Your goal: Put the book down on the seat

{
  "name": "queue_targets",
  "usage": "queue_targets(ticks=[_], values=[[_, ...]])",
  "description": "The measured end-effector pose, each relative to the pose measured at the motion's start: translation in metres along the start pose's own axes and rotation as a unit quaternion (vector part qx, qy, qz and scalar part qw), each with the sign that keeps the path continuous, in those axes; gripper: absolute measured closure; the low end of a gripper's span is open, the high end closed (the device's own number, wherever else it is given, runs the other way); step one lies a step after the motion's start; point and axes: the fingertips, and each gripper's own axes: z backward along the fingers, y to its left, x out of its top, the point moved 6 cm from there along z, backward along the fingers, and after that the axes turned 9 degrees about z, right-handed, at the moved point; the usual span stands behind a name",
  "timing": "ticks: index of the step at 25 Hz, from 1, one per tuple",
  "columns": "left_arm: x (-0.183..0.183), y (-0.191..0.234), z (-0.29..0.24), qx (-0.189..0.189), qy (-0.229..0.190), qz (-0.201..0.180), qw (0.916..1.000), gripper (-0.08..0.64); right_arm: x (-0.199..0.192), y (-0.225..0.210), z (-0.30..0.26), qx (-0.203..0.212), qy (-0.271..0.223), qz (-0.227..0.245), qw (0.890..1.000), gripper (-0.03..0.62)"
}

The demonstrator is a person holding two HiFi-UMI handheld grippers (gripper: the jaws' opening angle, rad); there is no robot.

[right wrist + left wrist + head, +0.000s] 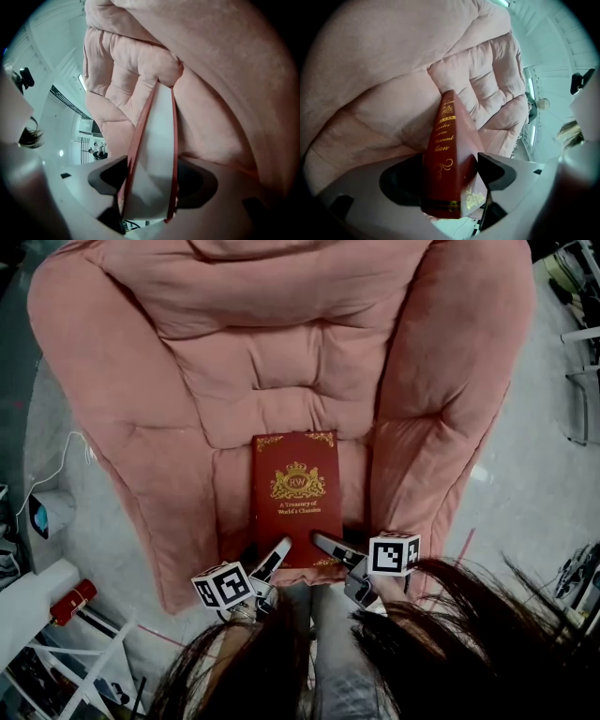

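Observation:
A dark red book (pixel 295 507) with gold print lies flat, cover up, on the seat cushion of a pink armchair (pixel 281 399), its near end at the seat's front edge. My left gripper (pixel 277 554) is at the book's near left corner. In the left gripper view the spine of the book (pixel 443 154) stands between the wide jaws of the left gripper (pixel 447 171), and the pads do not seem to press it. My right gripper (pixel 330 545) is at the near right corner. The right gripper (pixel 152 180) has its pads against both covers of the book (pixel 152 150).
The armchair's padded arms (pixel 450 381) rise on both sides of the seat. Grey floor surrounds it. A white device with a cable (pixel 47 512), a red item (pixel 70 601) and a white rack stand at the left. Metal frames (pixel 581 381) stand at the right.

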Motion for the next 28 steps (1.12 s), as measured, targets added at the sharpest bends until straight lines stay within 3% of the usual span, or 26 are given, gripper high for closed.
queue_targets(ticks=[5,16,28], values=[[-0.001,0.001,0.000,0.011,0.000,-0.007,0.9999,0.204,-0.005,-0.006,-0.003,0.011,-0.005,-0.002,1.000,0.281],[-0.004,0.004,-0.005,0.008,0.024,0.008,0.9997,0.202,-0.006,-0.008,-0.003,-0.022,0.007,0.011,1.000,0.267],[-0.002,0.008,-0.007,0.043,0.041,-0.016,0.9981,0.202,-0.007,-0.012,-0.005,-0.070,0.023,0.050,0.996,0.255]])
